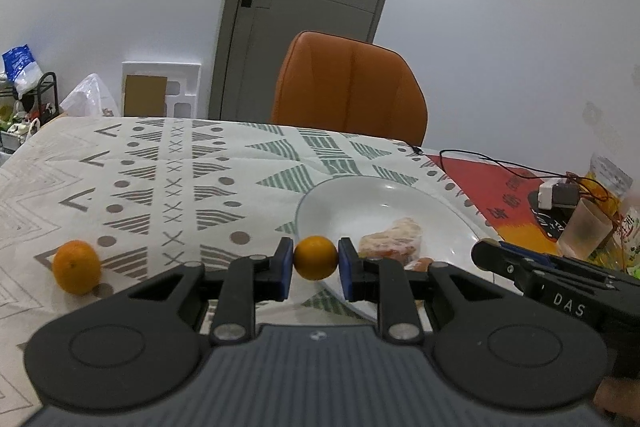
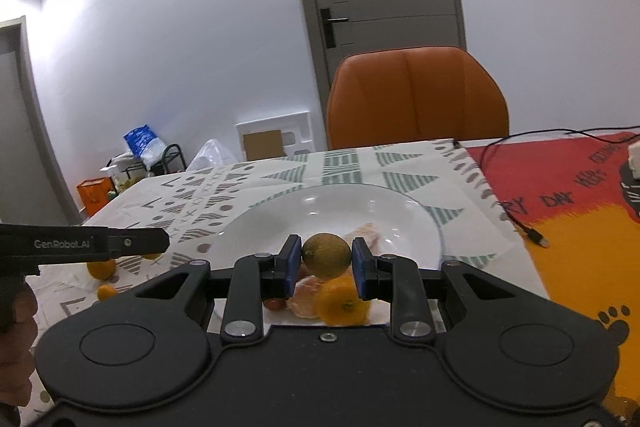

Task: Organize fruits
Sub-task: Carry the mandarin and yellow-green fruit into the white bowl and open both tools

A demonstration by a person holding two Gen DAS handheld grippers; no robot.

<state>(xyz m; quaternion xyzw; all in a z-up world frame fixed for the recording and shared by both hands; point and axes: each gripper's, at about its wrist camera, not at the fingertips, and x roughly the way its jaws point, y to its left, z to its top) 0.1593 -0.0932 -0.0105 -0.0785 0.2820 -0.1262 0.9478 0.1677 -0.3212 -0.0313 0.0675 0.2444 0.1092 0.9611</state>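
Observation:
My left gripper is shut on a small orange fruit and holds it at the near left rim of a white plate. My right gripper is shut on a dull greenish-yellow fruit above the near part of the same plate. Peeled fruit pieces lie on the plate; in the right wrist view an orange and peeled pieces show under the gripper. Another orange lies on the cloth to the left.
An orange chair stands behind the table. A red mat with a black cable lies at the right. A plastic cup and small clutter stand at the far right. Two small oranges lie left of the plate.

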